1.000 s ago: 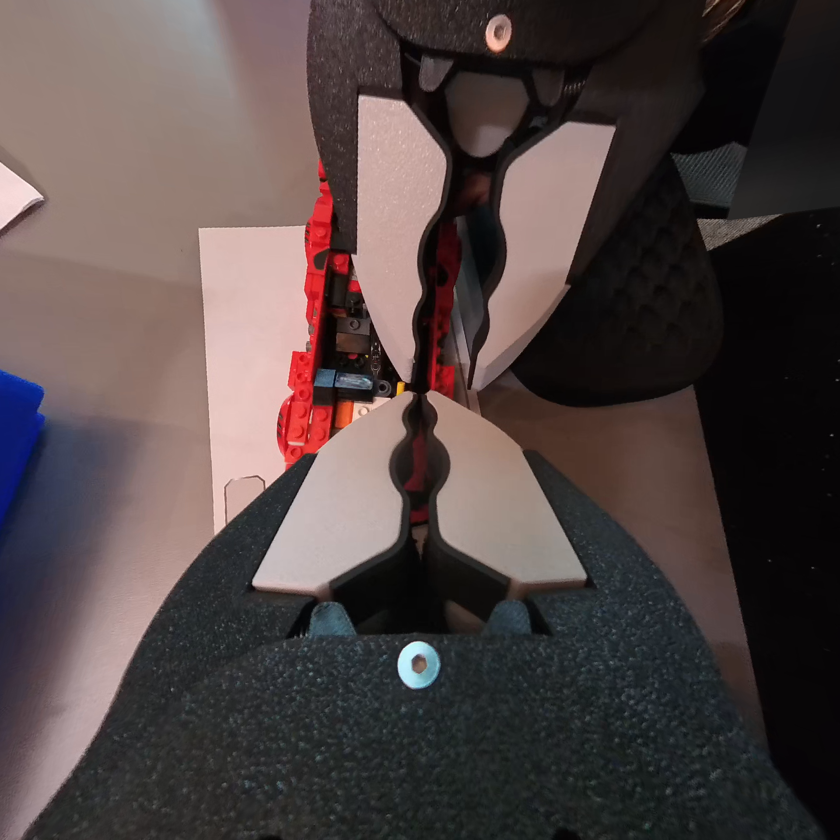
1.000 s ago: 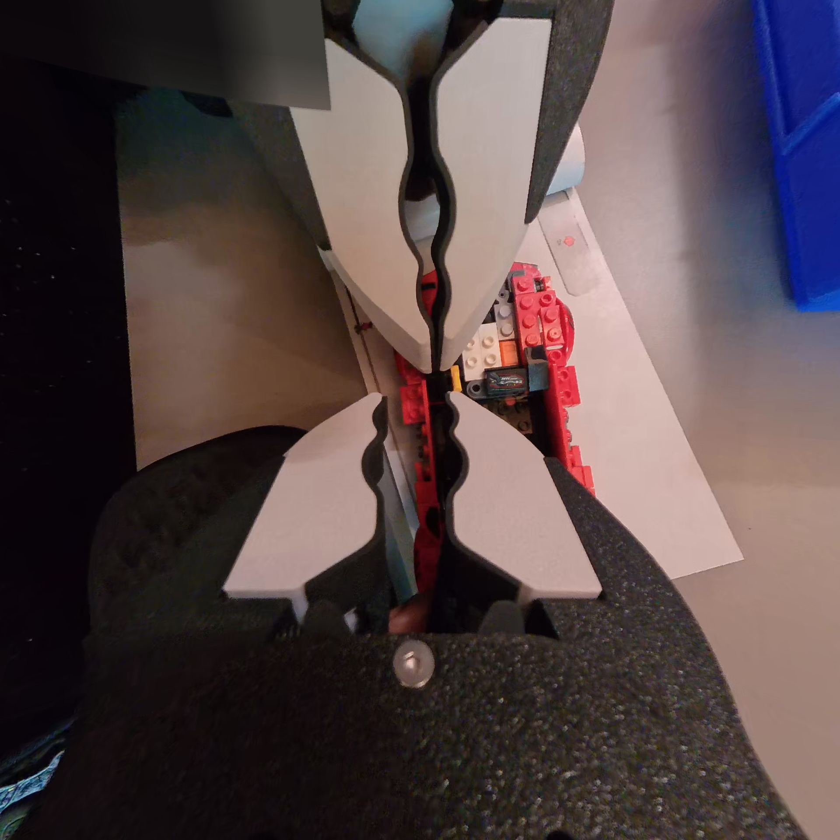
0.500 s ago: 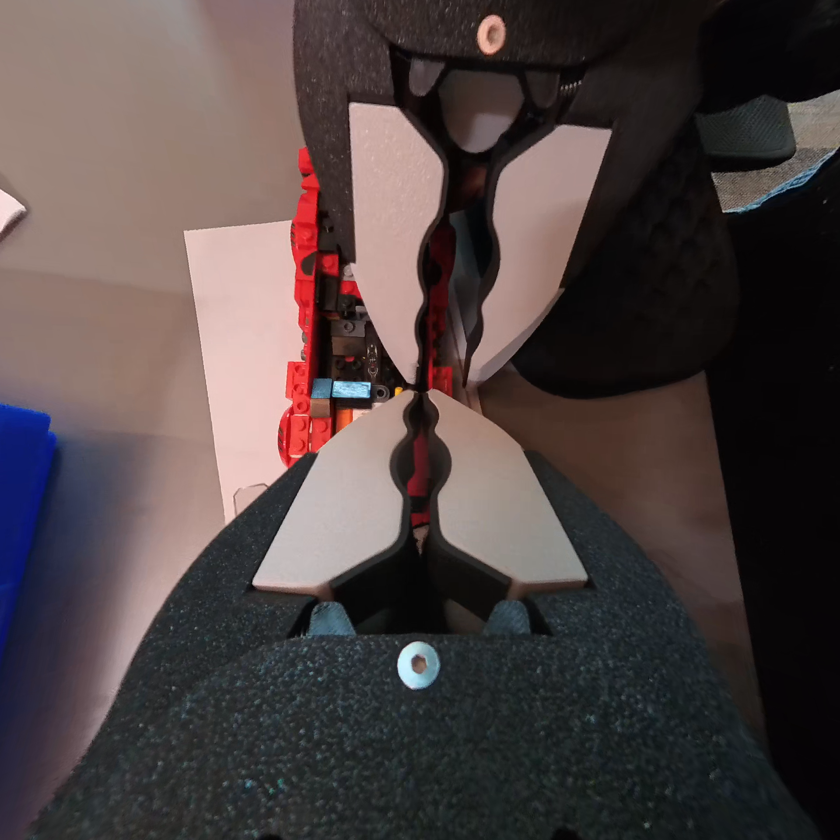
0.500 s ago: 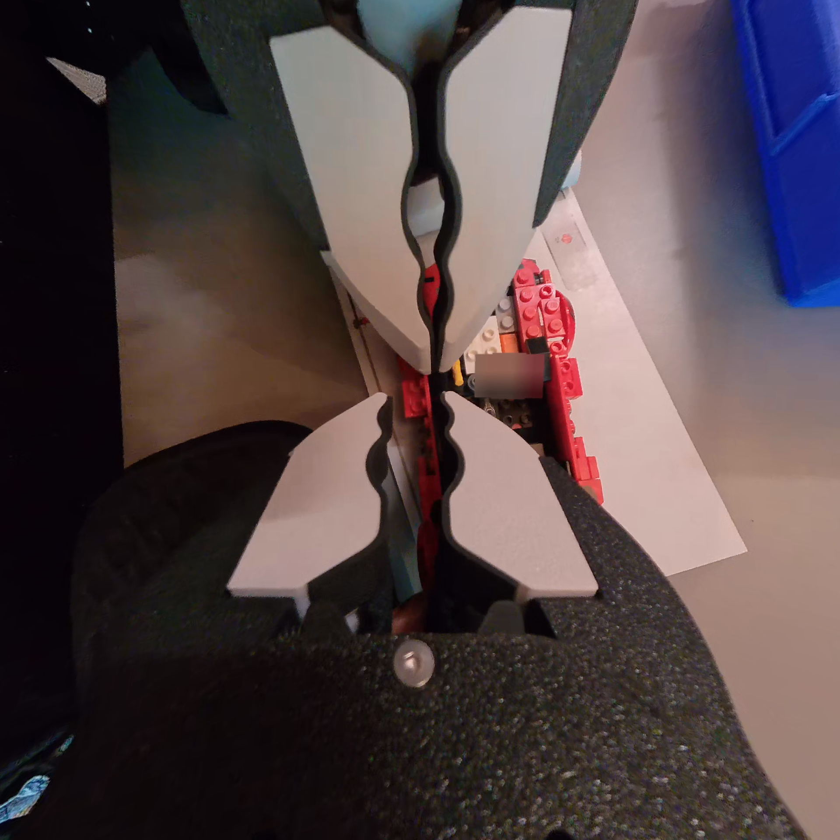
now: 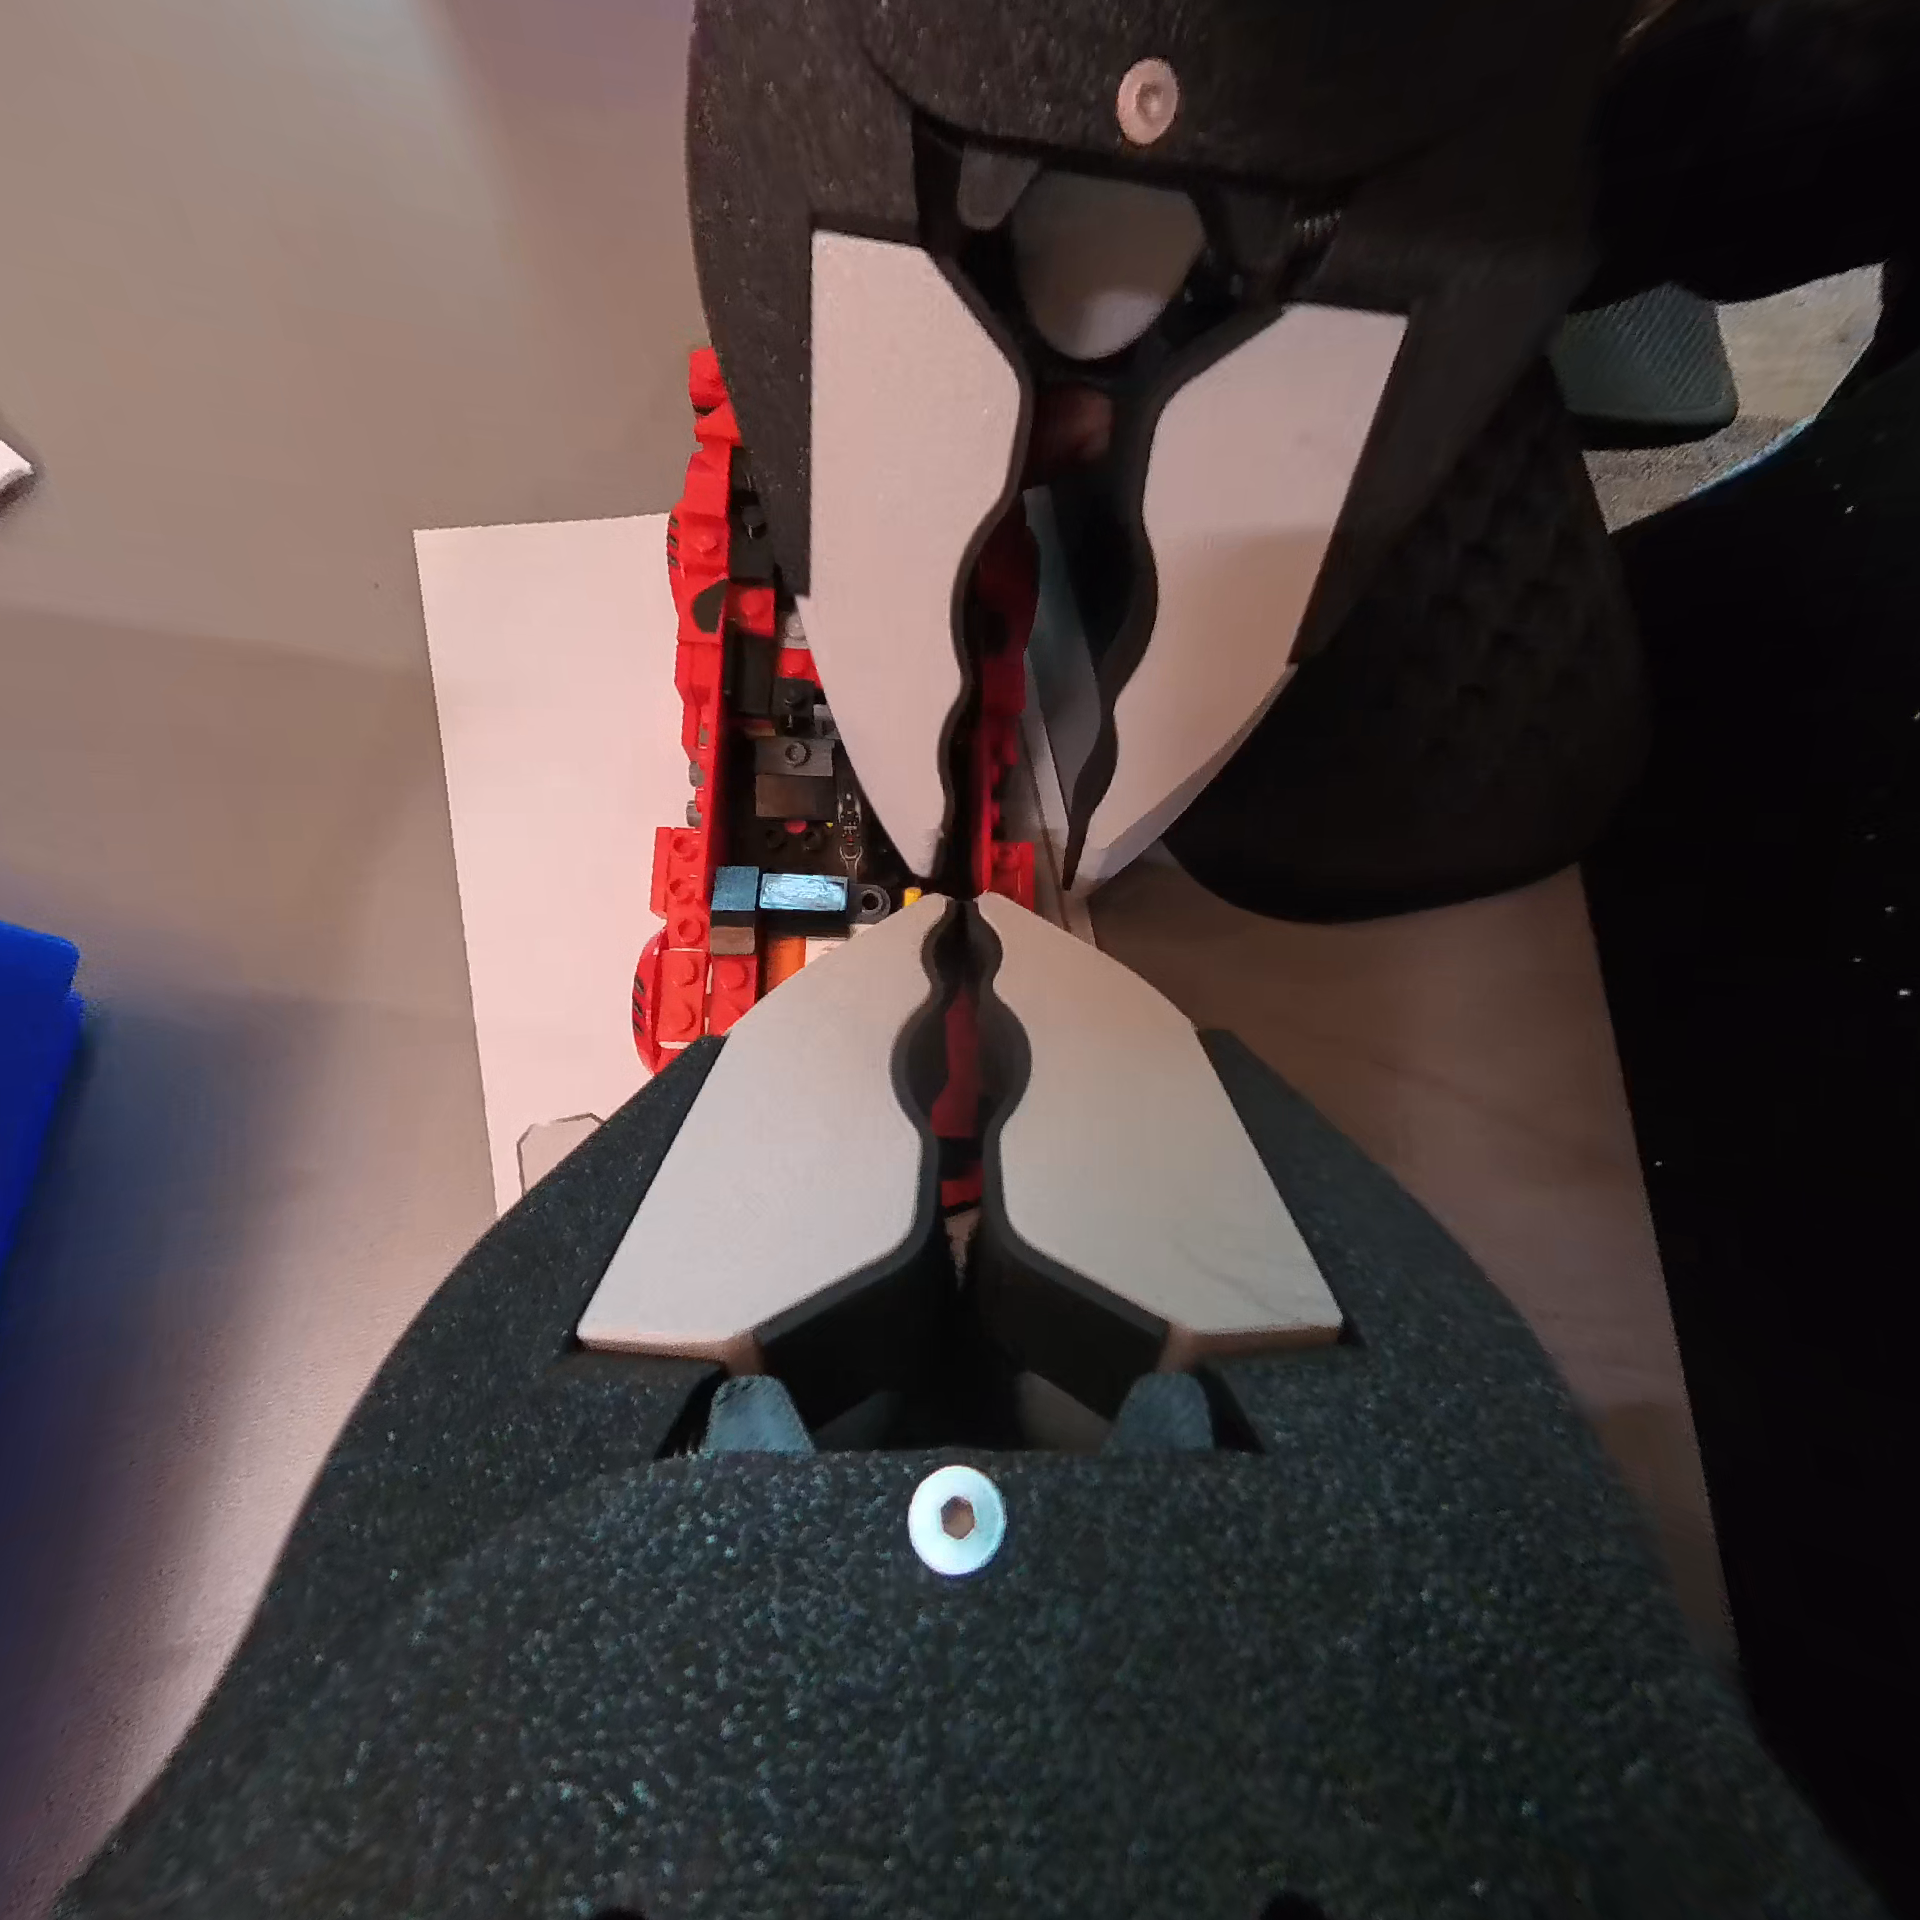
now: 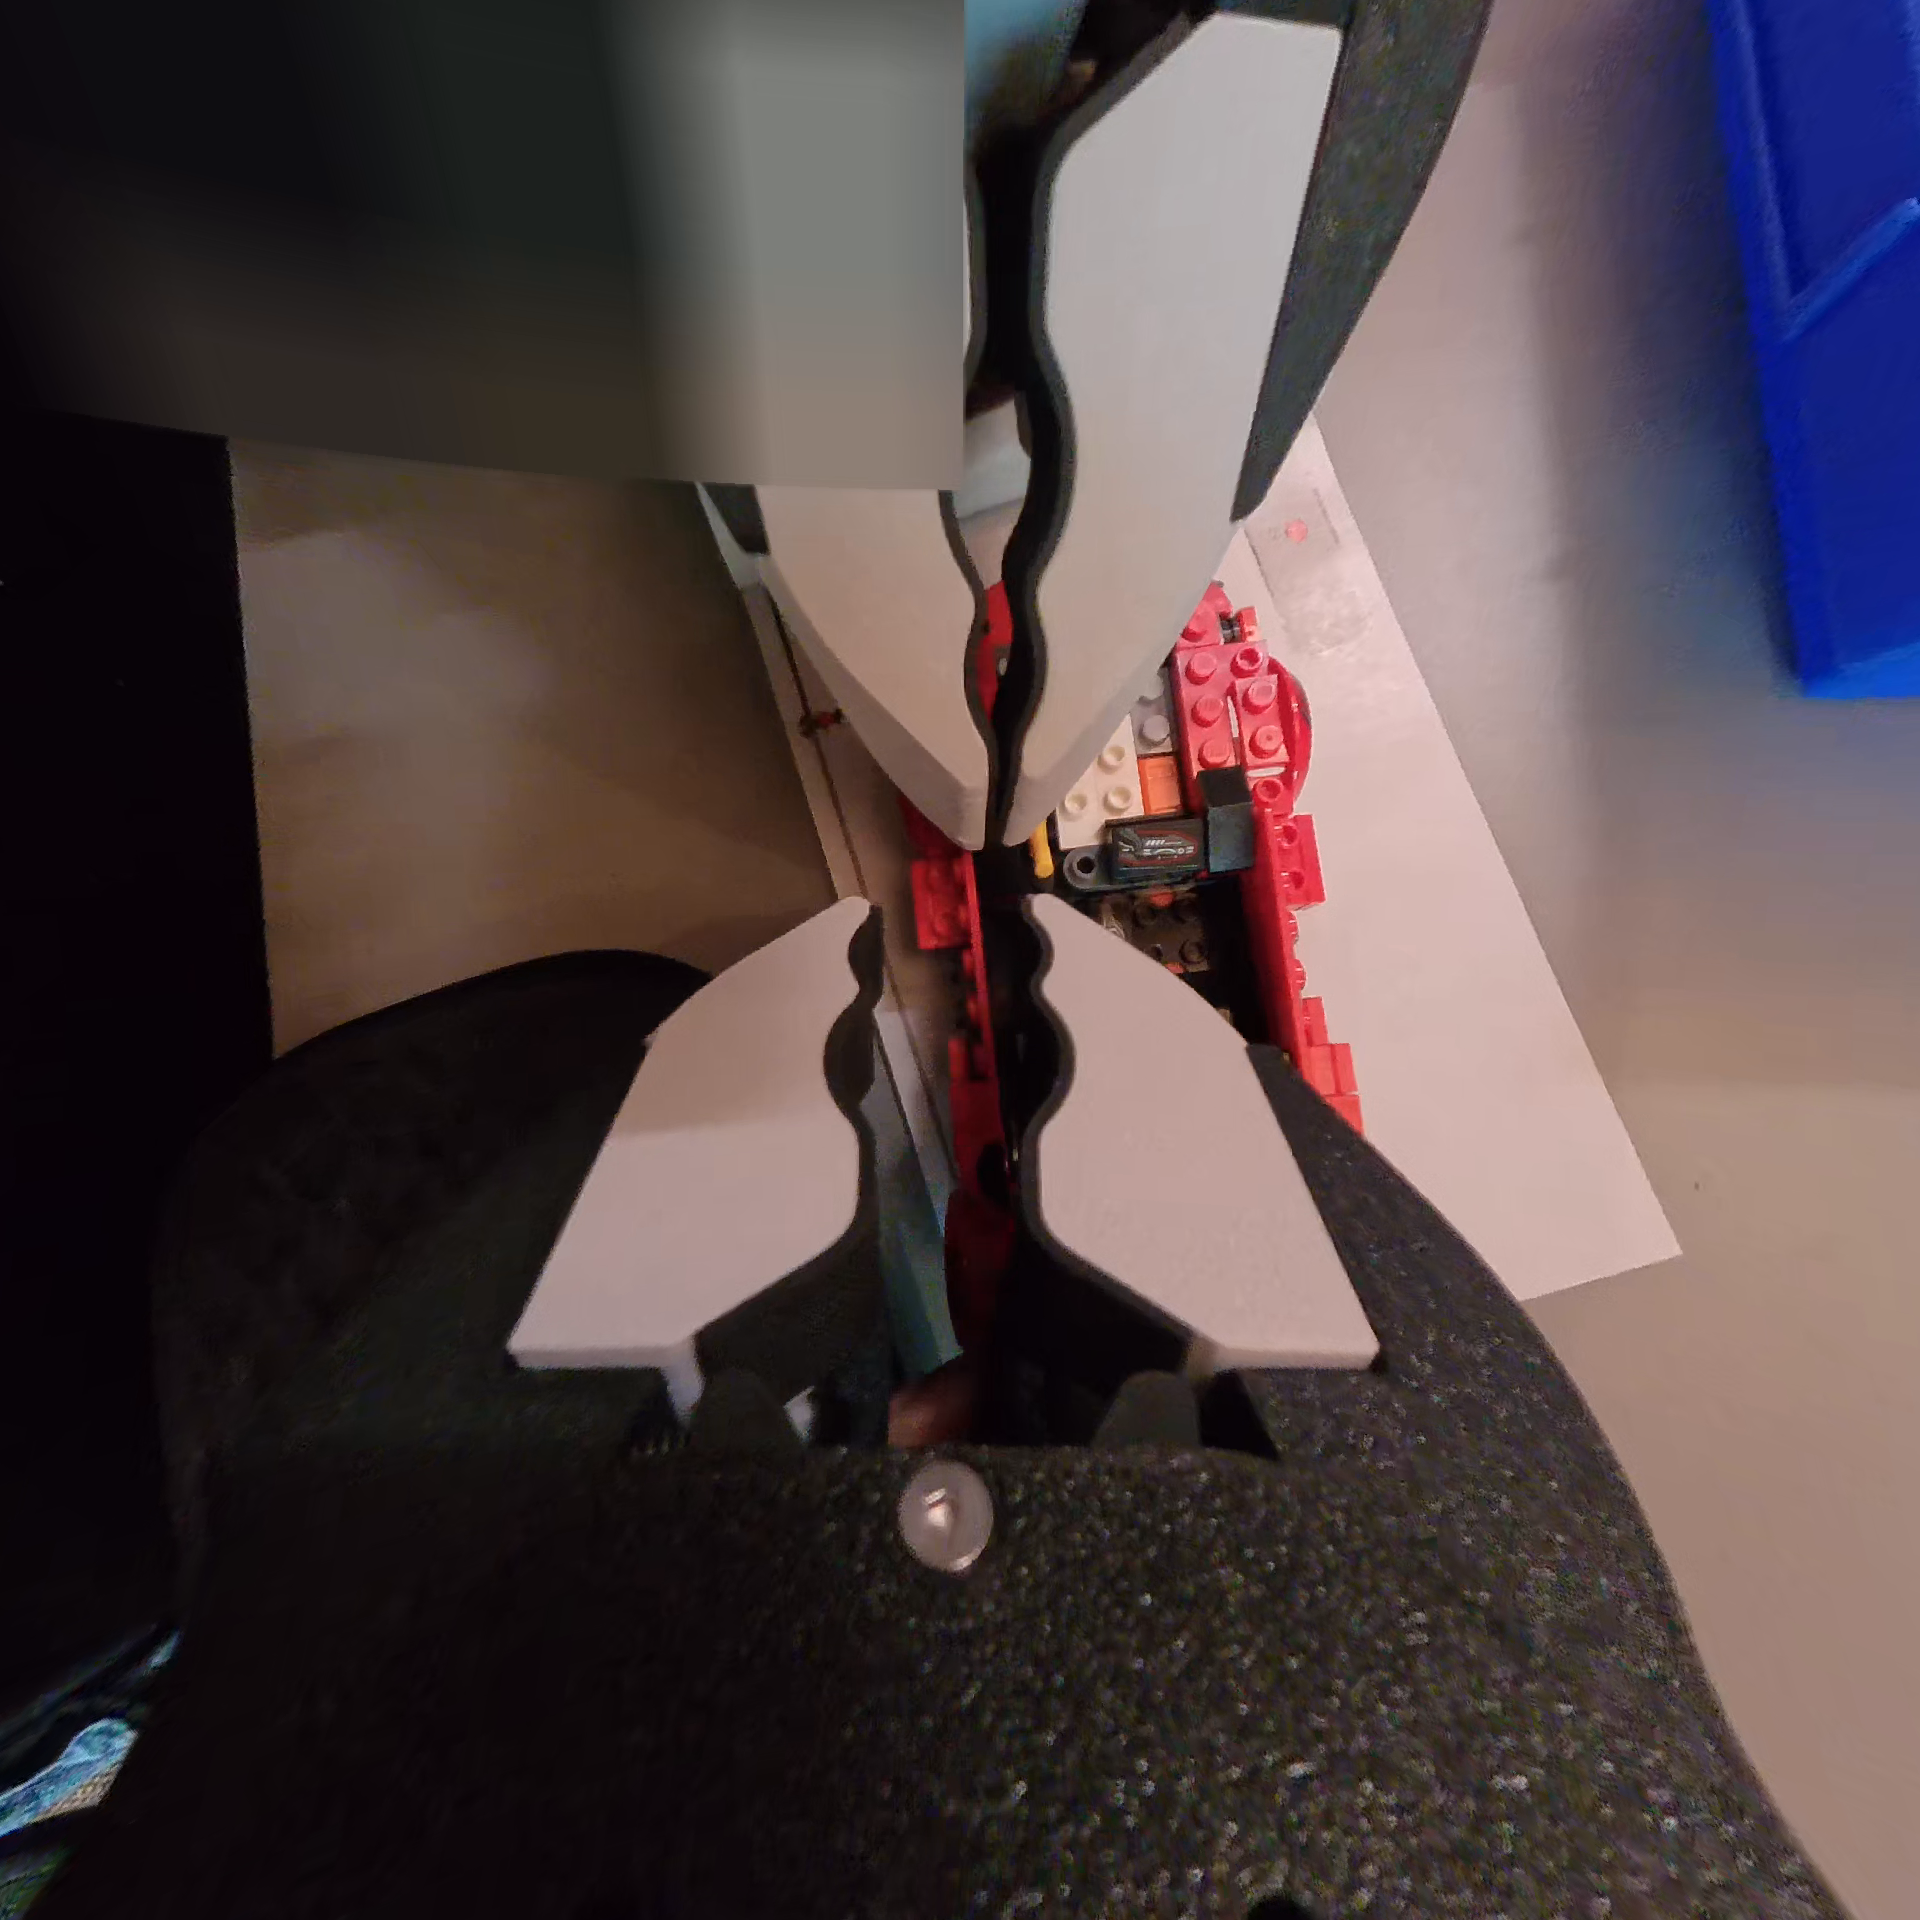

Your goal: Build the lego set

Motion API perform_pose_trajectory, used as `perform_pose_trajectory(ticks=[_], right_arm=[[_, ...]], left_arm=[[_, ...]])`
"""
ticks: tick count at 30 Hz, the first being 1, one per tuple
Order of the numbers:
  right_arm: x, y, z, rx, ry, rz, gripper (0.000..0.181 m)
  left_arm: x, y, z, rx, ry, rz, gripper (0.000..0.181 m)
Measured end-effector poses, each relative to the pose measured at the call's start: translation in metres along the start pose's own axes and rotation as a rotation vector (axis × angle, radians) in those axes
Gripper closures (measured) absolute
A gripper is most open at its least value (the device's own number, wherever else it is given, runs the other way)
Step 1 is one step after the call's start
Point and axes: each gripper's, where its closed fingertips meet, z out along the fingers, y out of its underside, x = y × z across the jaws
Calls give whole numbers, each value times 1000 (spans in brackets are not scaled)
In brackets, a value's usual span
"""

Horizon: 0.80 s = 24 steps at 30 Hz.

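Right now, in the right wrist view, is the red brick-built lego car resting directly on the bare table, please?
No, the red brick-built lego car lies on a white paper sheet that covers the grey table beneath it.

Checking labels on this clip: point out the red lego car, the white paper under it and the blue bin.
red lego car (image 6: 1283, 862), right wrist view, on its red studded side wall.
white paper (image 5: 551, 748), left wrist view, on the bare sheet left of the car.
blue bin (image 6: 1829, 343), right wrist view, on its side wall.
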Motion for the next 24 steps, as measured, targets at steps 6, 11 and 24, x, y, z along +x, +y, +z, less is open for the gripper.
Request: perform_pose_trajectory(ticks=[6,11,24], right_arm=[[-1,-1,0,-6,0,-8,155],[1,-4,0,10,-1,-4,156],[0,-3,1,26,-8,-1,156]], left_arm=[[-2,-14,-20,130,11,-44,181],[-4,4,-14,48,-14,-26,181],[-1,3,-2,17,-6,11,181]])
